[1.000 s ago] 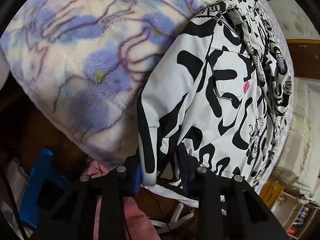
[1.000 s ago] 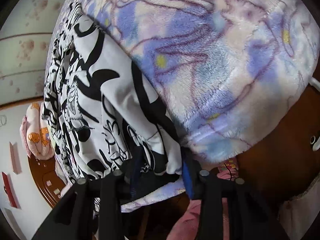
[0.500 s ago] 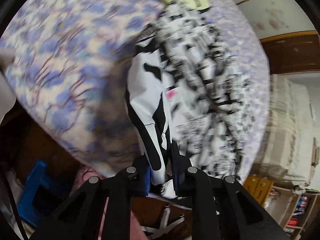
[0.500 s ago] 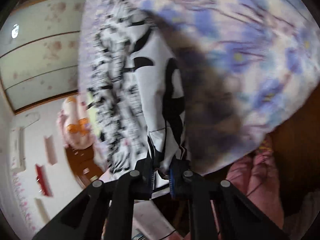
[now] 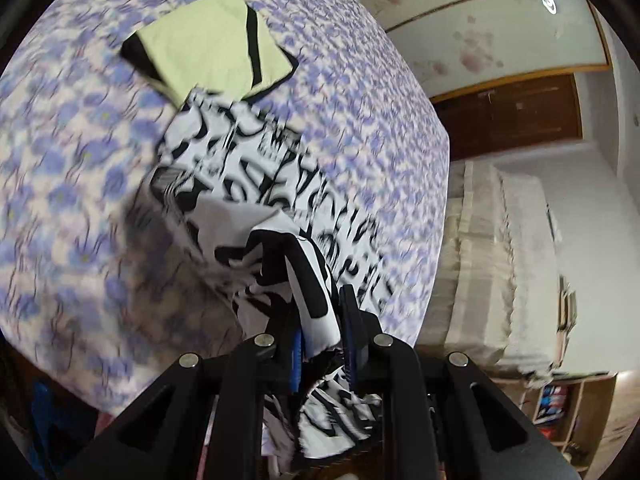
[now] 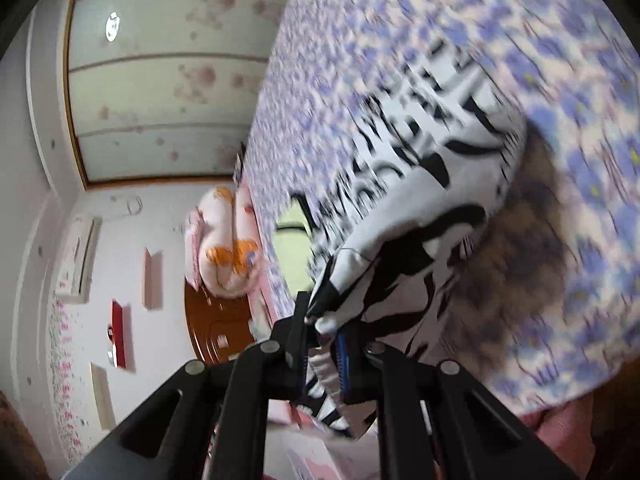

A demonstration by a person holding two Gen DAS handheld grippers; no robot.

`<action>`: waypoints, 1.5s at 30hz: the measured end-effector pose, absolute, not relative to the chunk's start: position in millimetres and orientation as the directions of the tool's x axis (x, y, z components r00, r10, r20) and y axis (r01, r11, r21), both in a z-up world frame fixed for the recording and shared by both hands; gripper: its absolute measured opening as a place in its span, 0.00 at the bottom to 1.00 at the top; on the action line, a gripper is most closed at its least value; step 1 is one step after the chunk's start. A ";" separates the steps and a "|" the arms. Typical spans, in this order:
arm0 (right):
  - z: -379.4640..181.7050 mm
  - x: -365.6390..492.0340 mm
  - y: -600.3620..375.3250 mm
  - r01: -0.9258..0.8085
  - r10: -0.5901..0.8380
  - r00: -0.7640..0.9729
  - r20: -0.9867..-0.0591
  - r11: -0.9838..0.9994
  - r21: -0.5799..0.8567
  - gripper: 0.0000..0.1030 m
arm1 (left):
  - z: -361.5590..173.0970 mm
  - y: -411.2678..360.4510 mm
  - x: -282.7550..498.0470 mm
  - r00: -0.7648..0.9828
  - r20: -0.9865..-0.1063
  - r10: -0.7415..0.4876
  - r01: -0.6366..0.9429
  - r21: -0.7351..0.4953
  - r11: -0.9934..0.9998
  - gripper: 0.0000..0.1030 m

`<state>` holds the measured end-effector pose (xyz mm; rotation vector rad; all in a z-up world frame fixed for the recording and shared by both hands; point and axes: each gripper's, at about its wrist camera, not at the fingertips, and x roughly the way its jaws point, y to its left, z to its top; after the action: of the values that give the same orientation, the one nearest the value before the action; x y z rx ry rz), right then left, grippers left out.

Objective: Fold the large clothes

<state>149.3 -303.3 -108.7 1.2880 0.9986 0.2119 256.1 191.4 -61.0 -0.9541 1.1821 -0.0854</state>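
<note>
A large white garment with a black print [image 5: 256,184] lies on a bed covered by a purple-flowered blanket [image 5: 72,168]. My left gripper [image 5: 322,332] is shut on one edge of the garment and holds it raised above the bed. My right gripper [image 6: 324,340] is shut on another edge of the same garment [image 6: 420,184], also lifted. The cloth hangs from both grippers down to the bed. Both views are blurred by motion.
A folded pale-green cloth with black trim [image 5: 212,48] lies on the blanket [image 6: 400,20] beyond the garment. A pink and orange pillow [image 6: 224,240] lies at the bed's end. A beige covered piece of furniture [image 5: 500,264] stands beside the bed.
Both grippers closed on the garment's lower edge and lifted it up and away from the bed edge. The views now look down over the whole bed.
</note>
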 end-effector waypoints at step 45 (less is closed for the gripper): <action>-295.5 499.8 -352.7 0.544 0.150 0.595 -0.790 0.647 0.534 0.07 | -286.0 198.1 569.4 0.365 -0.912 -0.185 -0.486 -0.356 0.798 0.29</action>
<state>499.8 -352.7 -295.5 0.8619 0.9290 -0.2651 569.4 198.1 -286.0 -0.6564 1.2042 0.2126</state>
